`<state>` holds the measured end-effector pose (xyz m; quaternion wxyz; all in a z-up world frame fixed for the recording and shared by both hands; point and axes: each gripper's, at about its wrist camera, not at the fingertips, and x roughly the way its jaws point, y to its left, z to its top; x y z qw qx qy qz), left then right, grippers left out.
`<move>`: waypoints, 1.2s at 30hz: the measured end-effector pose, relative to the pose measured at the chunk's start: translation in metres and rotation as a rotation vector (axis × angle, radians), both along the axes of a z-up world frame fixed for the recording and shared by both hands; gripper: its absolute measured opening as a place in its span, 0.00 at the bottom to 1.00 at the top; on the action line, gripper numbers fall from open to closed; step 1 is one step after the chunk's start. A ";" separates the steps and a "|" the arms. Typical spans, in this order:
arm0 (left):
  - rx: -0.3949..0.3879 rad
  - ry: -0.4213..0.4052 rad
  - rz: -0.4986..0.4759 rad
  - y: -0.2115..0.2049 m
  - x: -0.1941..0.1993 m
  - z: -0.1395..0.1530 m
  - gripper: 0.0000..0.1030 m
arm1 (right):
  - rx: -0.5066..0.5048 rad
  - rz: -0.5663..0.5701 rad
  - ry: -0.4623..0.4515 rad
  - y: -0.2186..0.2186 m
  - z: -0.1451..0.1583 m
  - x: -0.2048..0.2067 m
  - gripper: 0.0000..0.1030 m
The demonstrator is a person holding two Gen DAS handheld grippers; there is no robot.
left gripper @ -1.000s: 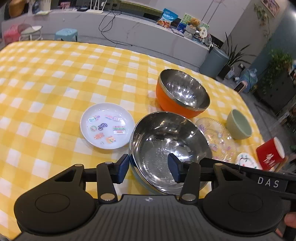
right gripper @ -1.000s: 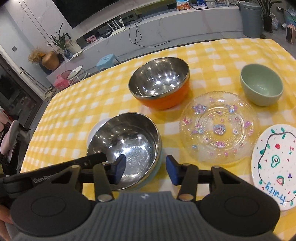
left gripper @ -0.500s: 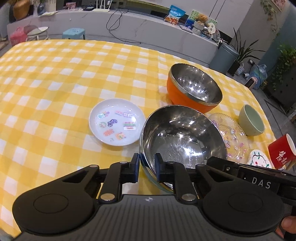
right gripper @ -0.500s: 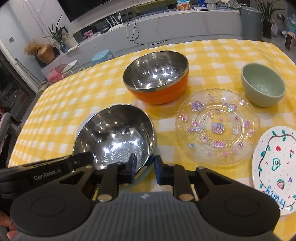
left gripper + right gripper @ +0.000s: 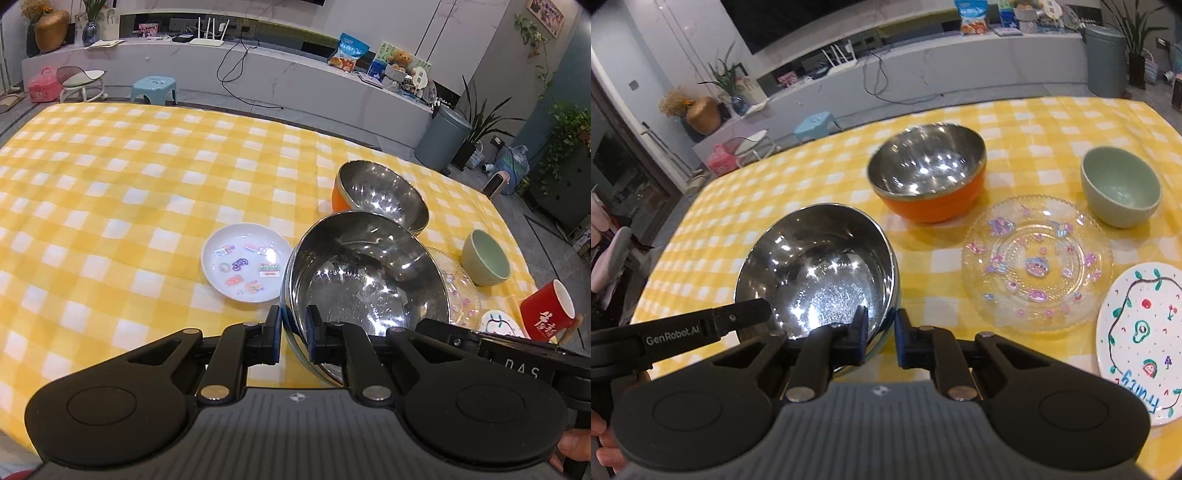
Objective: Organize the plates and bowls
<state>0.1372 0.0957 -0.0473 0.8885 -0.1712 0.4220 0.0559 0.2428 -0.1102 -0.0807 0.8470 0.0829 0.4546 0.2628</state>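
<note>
Left gripper (image 5: 293,334): my jaws have just been closing and now pinch the near-left rim of the steel bowl (image 5: 365,280).
Right gripper (image 5: 881,341): my jaws have likewise just been closing; they clamp the same bowl's near-right rim.
Steel bowl: tilted, between both grippers, above the yellow checked tablecloth (image 5: 110,192).
Neighbours: orange bowl (image 5: 931,206) behind, white sticker plate (image 5: 245,267) at left, glass plate (image 5: 1036,264) at right.

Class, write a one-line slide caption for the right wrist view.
Right tongs and left tongs clamp opposite rims of a steel bowl on the yellow checked tablecloth.
</note>
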 end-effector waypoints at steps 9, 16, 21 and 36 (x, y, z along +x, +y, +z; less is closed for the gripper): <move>-0.045 0.078 -0.053 0.016 -0.027 0.016 0.14 | -0.002 0.069 -0.065 0.005 0.031 -0.038 0.12; -0.060 0.151 -0.091 0.032 -0.043 0.003 0.15 | 0.024 0.114 -0.021 0.014 0.034 -0.052 0.12; -0.096 0.171 -0.106 0.048 -0.054 -0.006 0.15 | 0.044 0.141 0.063 0.018 0.019 -0.055 0.11; -0.061 0.246 -0.185 0.034 -0.046 -0.030 0.15 | -0.002 0.140 0.190 0.011 -0.014 -0.054 0.11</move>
